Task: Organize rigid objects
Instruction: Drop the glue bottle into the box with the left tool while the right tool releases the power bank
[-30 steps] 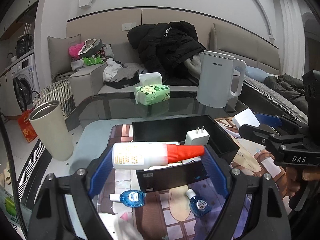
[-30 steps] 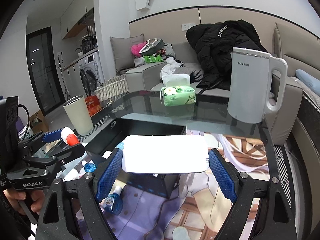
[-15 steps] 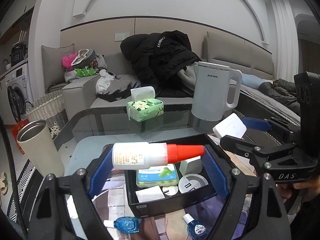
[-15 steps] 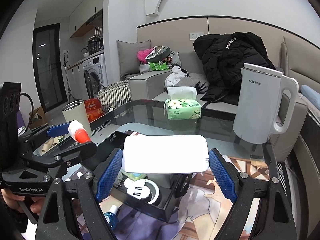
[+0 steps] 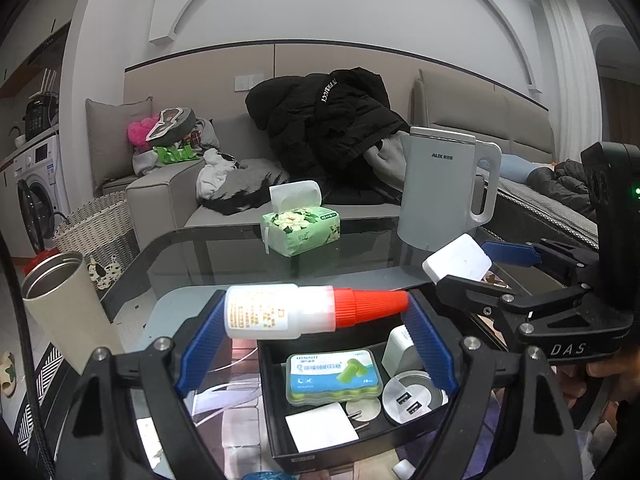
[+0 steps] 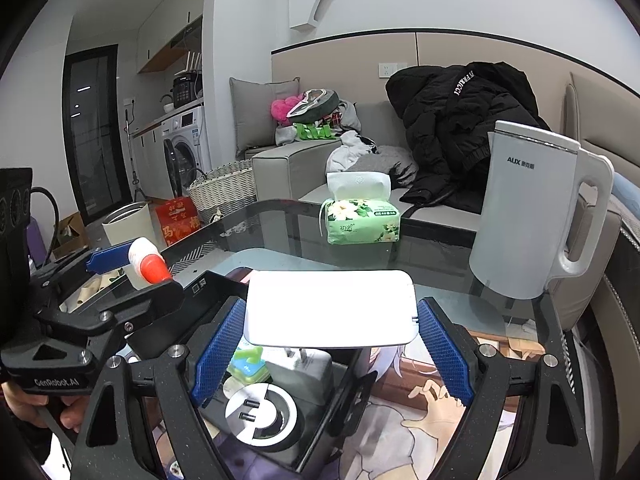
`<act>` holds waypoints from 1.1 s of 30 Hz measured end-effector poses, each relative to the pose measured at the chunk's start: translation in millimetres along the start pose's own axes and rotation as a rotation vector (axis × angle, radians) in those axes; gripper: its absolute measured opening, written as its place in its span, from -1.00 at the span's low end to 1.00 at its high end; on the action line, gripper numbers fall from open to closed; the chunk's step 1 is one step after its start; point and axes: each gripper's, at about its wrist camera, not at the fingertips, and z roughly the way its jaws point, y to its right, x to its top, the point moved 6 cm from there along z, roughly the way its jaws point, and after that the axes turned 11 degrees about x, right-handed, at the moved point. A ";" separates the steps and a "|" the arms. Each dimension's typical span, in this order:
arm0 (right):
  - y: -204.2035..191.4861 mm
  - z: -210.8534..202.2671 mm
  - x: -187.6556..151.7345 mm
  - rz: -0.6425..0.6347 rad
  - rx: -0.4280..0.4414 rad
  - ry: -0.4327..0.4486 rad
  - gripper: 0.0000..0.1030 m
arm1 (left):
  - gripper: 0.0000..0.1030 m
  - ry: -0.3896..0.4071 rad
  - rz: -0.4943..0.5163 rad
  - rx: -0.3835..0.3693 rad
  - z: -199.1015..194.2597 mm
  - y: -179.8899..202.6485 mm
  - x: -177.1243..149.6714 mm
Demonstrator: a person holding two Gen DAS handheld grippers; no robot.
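My left gripper [image 5: 316, 316] is shut on a white glue bottle with a red cap [image 5: 280, 312], held crosswise above the black tray [image 5: 280, 432]. My right gripper [image 6: 330, 322] is shut on a flat white box [image 6: 330, 306], also held above the tray [image 6: 352, 376]. The tray holds a green earplug case [image 5: 334, 376], a round silver USB charger [image 5: 408, 396], a white plug adapter [image 5: 396, 346] and a white card [image 5: 320, 426]. In the left wrist view the right gripper [image 5: 480, 258] with its white box [image 5: 458, 258] hovers at the right. The left gripper's bottle [image 6: 146, 260] shows at the left of the right wrist view.
A white kettle [image 5: 444, 188] and a green tissue pack [image 5: 300, 228] stand on the glass table [image 5: 360, 256] beyond the tray. A beige steel cup [image 5: 64, 312] stands at the left. A sofa with a black jacket [image 5: 328, 120] lies behind.
Both grippers have drawn back over the table with their loads still held. The tray now sits lower and nearer under them, and its contents show.
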 end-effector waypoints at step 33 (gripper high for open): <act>-26.2 34.3 -27.0 -0.124 0.042 -0.161 0.77 | 0.67 -0.043 0.001 0.027 26.5 -8.3 -23.7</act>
